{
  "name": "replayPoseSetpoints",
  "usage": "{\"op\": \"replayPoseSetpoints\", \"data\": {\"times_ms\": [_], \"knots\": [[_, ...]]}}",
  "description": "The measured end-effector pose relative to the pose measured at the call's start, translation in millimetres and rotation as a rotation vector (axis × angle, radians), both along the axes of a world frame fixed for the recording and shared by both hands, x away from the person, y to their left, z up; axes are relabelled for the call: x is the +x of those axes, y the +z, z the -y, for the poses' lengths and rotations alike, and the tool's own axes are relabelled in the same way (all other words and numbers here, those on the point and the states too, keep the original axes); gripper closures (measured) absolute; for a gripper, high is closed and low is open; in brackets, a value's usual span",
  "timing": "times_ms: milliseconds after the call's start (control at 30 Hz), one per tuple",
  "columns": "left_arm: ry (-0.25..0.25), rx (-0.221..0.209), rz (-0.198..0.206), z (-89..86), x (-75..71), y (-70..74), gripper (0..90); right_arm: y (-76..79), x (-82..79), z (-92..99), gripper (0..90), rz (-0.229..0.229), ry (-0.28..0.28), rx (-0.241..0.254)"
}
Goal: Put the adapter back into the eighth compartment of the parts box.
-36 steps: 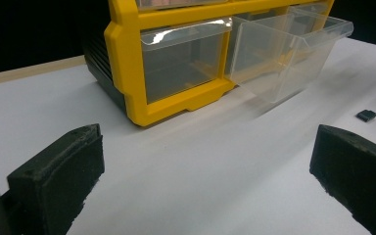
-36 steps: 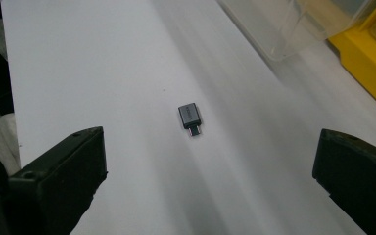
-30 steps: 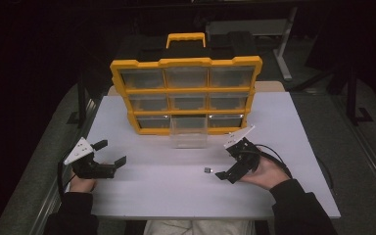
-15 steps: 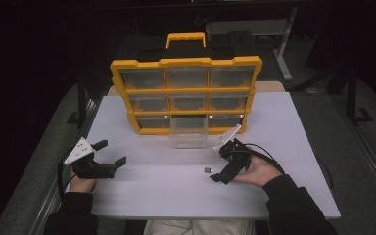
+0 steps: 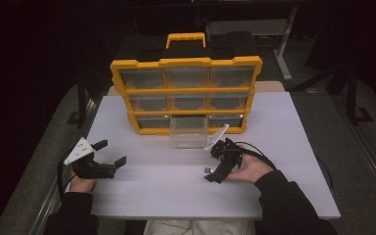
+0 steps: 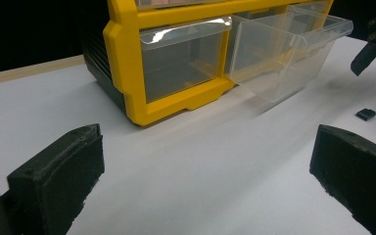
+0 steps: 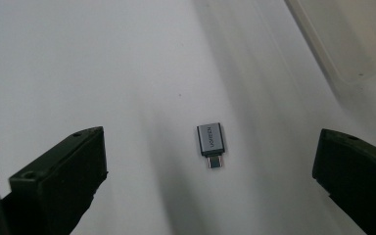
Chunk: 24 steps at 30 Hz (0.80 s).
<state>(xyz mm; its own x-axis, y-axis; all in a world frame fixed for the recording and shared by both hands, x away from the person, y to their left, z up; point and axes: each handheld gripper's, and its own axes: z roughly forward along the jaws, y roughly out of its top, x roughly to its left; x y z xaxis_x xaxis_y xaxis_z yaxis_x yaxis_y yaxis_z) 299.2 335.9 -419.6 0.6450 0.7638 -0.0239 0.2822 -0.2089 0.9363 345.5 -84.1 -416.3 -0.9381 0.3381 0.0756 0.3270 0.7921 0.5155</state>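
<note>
A small grey USB adapter point(image 7: 211, 143) lies flat on the white tabletop point(image 5: 166, 196), also seen as a dark speck point(image 5: 207, 169) point(image 6: 365, 114). My right gripper point(image 5: 212, 165) point(image 7: 208, 181) is open, tilted down over it, with the adapter lying between and just ahead of its jaws, untouched. My left gripper point(image 5: 111, 152) point(image 6: 200, 176) rests open at the left of the table with nothing between its jaws. A yellow organizer point(image 5: 186, 93) with clear drawers stands at the back. Its bottom middle drawer point(image 5: 188, 132) point(image 6: 284, 58) is pulled out.
The pulled-out drawer's clear corner point(image 7: 352, 39) sits just beyond the adapter. A black cable point(image 5: 254, 149) trails from the right gripper. The table's side edges drop off to dark floor. Bare white surface lies between the two grippers.
My right gripper has moved left and tipped down toward the adapter, so its jaws now flank it. The left gripper and the drawer have not moved.
</note>
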Motion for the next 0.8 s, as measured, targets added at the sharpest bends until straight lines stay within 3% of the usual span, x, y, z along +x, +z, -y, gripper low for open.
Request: {"op": "replayPoseSetpoints", "data": {"times_ms": [267, 433, 467, 800], "knots": [[0.0, 0.001, 0.0, 0.1, 0.2, -0.1, 0.0, -7.8, 4.9, -3.9, 12.6, -0.044, 0.037, -0.028], [-0.001, 0.0, 0.0, 0.2, 0.2, -0.2, 0.0, -10.4, 5.2, -6.7, 16.3, -0.041, 0.047, -0.041], [-0.001, 0.001, 0.0, 0.2, 0.2, -0.2, 0.0, -11.9, 4.8, -8.6, 22.6, -0.037, 0.056, -0.052], [-0.001, 0.0, 0.001, 0.2, 0.1, 0.0, 0.0, -14.5, 3.3, -12.5, 48.4, 0.002, 0.086, -0.074]]}}
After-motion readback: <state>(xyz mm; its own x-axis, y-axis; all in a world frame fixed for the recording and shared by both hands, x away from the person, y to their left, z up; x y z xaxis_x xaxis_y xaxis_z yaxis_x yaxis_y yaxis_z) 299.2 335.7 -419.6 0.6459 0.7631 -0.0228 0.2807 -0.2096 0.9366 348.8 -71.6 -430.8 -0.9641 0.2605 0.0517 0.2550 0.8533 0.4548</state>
